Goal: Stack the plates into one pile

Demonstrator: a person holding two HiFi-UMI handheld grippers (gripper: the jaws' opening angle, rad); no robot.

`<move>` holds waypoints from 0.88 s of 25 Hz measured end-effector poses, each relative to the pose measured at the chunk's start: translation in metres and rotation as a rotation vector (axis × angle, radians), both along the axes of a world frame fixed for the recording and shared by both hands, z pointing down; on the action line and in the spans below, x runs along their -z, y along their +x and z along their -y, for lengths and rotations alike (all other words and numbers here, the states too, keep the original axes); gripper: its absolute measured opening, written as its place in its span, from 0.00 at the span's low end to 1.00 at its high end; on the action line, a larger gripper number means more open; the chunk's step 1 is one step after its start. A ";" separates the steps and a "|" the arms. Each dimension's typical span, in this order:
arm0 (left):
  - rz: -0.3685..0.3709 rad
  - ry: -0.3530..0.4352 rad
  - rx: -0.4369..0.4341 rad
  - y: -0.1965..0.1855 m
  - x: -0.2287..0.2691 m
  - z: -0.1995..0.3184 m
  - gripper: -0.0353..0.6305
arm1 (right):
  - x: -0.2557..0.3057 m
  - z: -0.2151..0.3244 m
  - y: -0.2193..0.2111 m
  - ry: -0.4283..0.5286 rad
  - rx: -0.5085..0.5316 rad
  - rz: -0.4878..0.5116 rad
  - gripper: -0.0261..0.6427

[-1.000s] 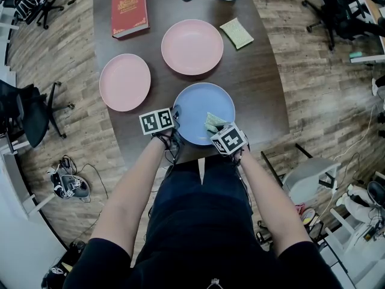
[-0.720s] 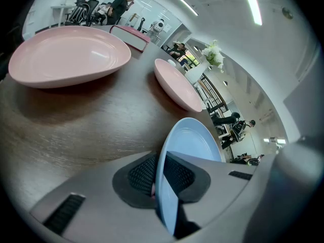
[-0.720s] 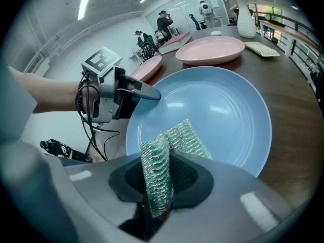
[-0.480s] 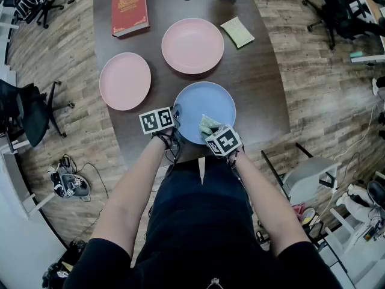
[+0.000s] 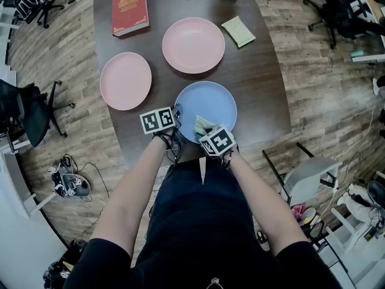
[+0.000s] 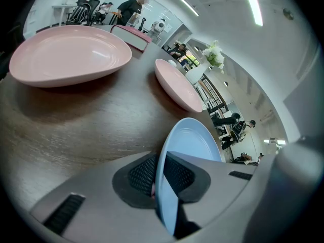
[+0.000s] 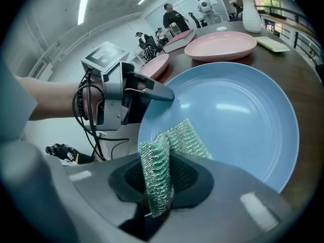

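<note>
Blue plate (image 5: 212, 100) is pinched at its left rim by the left gripper (image 5: 176, 111); right gripper (image 5: 202, 127) clamps a green scouring cloth (image 7: 158, 161) over its near side; far pink plate (image 5: 193, 45) and left pink plate (image 5: 125, 80) lie separate beyond it

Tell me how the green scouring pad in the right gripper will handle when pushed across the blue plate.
Probably floppy: the green scouring pad folds over itself where it is pinched in the right gripper. Likely light, as it looks like thin open mesh. Its coarse weave should drag rather than glide on the glossy blue plate.
</note>
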State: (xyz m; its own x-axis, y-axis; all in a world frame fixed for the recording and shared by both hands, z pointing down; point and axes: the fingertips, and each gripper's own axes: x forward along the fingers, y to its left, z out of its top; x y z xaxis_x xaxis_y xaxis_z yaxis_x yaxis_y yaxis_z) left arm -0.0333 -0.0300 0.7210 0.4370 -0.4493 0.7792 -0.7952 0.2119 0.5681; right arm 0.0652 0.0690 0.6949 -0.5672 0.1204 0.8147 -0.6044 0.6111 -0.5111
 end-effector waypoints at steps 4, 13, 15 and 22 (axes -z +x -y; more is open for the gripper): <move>0.001 0.000 0.000 0.000 0.000 -0.001 0.10 | 0.001 -0.002 -0.013 -0.007 0.008 0.016 0.17; -0.005 -0.004 -0.002 -0.001 0.001 0.000 0.10 | 0.003 0.001 -0.040 -0.036 -0.006 0.056 0.17; -0.006 -0.005 -0.003 0.000 0.001 0.000 0.10 | 0.003 0.003 -0.045 -0.043 -0.018 0.067 0.17; -0.010 -0.011 0.000 0.001 0.002 -0.001 0.10 | 0.004 0.007 -0.055 -0.063 -0.047 0.086 0.17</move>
State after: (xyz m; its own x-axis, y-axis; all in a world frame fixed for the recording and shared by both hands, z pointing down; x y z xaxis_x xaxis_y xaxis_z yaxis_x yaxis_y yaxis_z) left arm -0.0322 -0.0290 0.7192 0.4449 -0.4405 0.7797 -0.7894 0.2182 0.5737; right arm 0.0100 0.0618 0.6904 -0.6409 0.1413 0.7545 -0.5840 0.5481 -0.5987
